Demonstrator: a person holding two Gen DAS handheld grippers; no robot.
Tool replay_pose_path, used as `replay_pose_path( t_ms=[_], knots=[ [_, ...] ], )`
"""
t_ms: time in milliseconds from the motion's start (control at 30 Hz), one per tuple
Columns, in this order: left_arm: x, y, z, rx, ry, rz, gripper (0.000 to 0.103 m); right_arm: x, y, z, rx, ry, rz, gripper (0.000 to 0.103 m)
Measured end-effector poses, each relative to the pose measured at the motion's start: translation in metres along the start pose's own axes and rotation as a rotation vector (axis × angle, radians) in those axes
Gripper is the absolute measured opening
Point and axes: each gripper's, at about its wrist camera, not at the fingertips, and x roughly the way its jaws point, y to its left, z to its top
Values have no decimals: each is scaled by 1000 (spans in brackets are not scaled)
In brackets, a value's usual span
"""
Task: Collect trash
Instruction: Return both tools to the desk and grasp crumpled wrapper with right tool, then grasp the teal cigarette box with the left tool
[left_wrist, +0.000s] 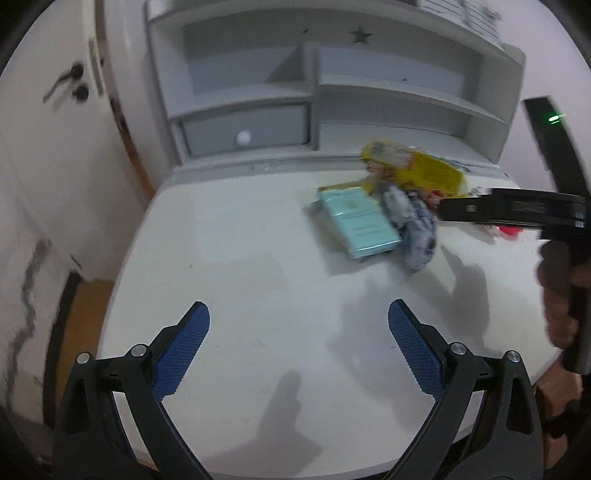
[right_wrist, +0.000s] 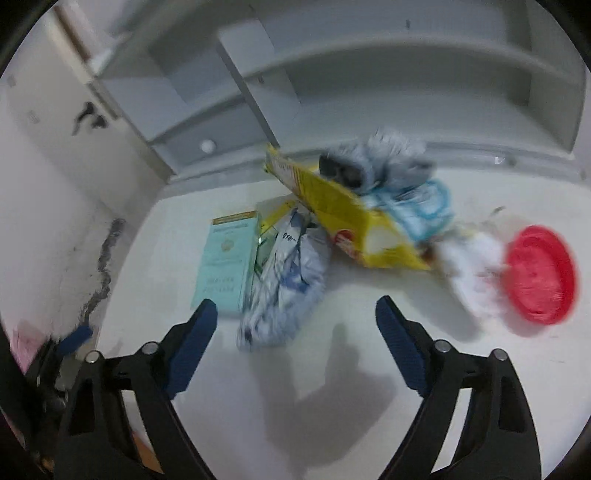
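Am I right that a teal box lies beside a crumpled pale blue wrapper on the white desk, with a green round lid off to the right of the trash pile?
Not quite: the round lid is red, not green, as the right wrist view shows. The rest stands: the teal box lies beside the crumpled pale blue wrapper on the white desk, and the lid sits right of the pile.

The near and left parts of the white table (left_wrist: 229, 258) lie bare, giving open passage up to the trash. A clutter blocks the far right: a pale green box (right_wrist: 225, 262), a crumpled bluish wrapper (right_wrist: 288, 284), a yellow carton (right_wrist: 347, 218) and a red lid (right_wrist: 541, 275), packed close together. Behind them the grey shelf unit (left_wrist: 332, 92) closes off the table's back edge.
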Motion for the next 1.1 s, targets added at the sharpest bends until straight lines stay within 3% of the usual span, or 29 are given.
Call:
replay_pose_path(
  t_ms=[167,200,233,500,633,800,900,933,967,1100],
  knots=[
    [17,19,3,-54,15,-39,94,34,3,11,55,51,-50,72],
    [22,18,6,-61,18,-44,94,38,4,11,49,59,-52,54],
    [27,21,7,-66,20,-49,94,45,6,14,46,68,-43,46],
    [58,-6,52,-40,37,-69,94,-18,6,-3,-32,-52,-7,43],
    [88,-31,73,-13,71,-56,94,-43,-8,-21,-46,-67,-9,43],
    [117,-46,75,-14,126,-14,94,-58,-26,-39,-46,-62,1,44],
    [125,-51,74,0,129,39,79,-64,-35,-48,-47,-61,0,44],
    [125,-51,73,-2,134,37,63,-67,-38,-51,-50,-64,-2,44],
    [125,-51,72,-12,138,21,58,-69,-39,-53,-54,-67,-3,44],
    [104,-46,75,-31,94,28,57,-85,-46,-57,-62,-102,-8,44]
  ],
)
